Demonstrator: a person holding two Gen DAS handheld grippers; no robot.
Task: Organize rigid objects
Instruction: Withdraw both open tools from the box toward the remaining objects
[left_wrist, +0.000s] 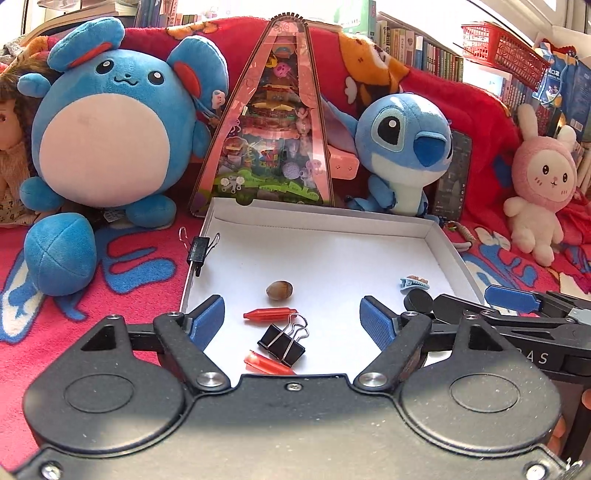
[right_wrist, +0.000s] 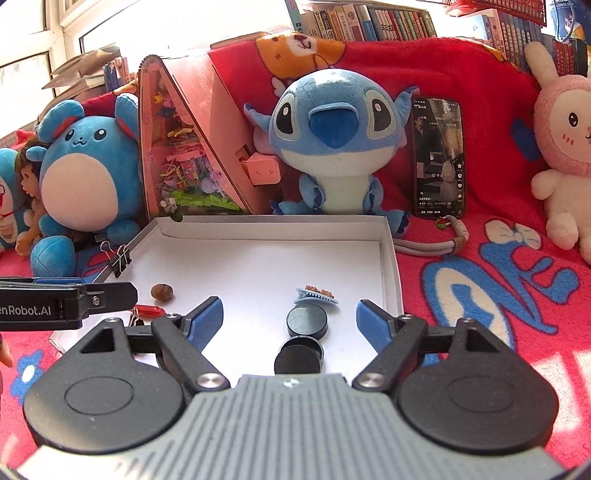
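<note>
A shallow white box lid (left_wrist: 317, 225) (right_wrist: 273, 225) lies on the red blanket. In the left wrist view it holds a brown nut (left_wrist: 279, 290), two red plastic pegs (left_wrist: 270, 314) (left_wrist: 267, 363), a black binder clip (left_wrist: 282, 341), a blue hair clip (left_wrist: 414, 283) and a black round disc (left_wrist: 418, 301). Another binder clip (left_wrist: 199, 249) is clamped on its left wall. My left gripper (left_wrist: 291, 321) is open above the pegs and clip. My right gripper (right_wrist: 290, 321) is open over two black discs (right_wrist: 307, 320) (right_wrist: 299, 360), near the hair clip (right_wrist: 316, 295).
Behind the lid stand a round blue plush (left_wrist: 110, 125), a pink triangular toy box (left_wrist: 266, 129), a Stitch plush (left_wrist: 402, 147), a phone (right_wrist: 438, 155) and a pink bunny plush (left_wrist: 543, 177). A lanyard (right_wrist: 436, 243) lies right of the lid. Bookshelves are behind.
</note>
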